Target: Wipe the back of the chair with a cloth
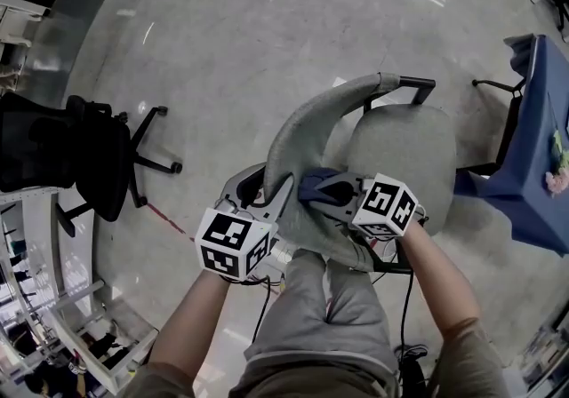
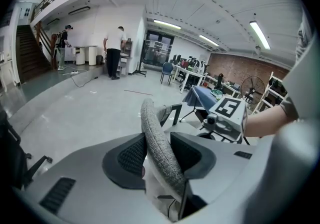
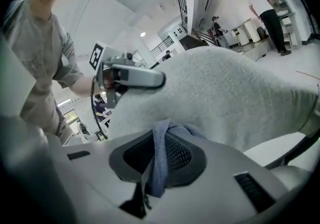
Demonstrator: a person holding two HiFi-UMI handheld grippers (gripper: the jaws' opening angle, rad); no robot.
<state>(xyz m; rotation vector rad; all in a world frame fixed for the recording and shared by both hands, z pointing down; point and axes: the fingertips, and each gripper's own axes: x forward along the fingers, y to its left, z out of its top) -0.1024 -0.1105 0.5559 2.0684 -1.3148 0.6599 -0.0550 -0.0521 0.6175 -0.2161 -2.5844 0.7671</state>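
Only gripper views show left hand-held gripper [image 2: 159, 157] clamping chair back [image 2: 151, 123] and right hand-held gripper [image 3: 159, 162] pinching cloth [image 3: 166, 131]

Two chairs: grey chair [image 1: 302, 125], black chair [image 1: 93, 165]. One cloth [image 1: 320, 183]. Two grippers: left gripper [image 1: 265, 190], right gripper [image 1: 336, 194]. One blue bench [image 1: 533, 152].

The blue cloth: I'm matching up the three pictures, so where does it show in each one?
Head view: middle of the frame, the blue cloth lies against the chair back, at the right gripper.
Left gripper view: cannot be made out.
Right gripper view: lower middle, pinched between the jaws.
Shared landmark: the grey chair back, in all three views.
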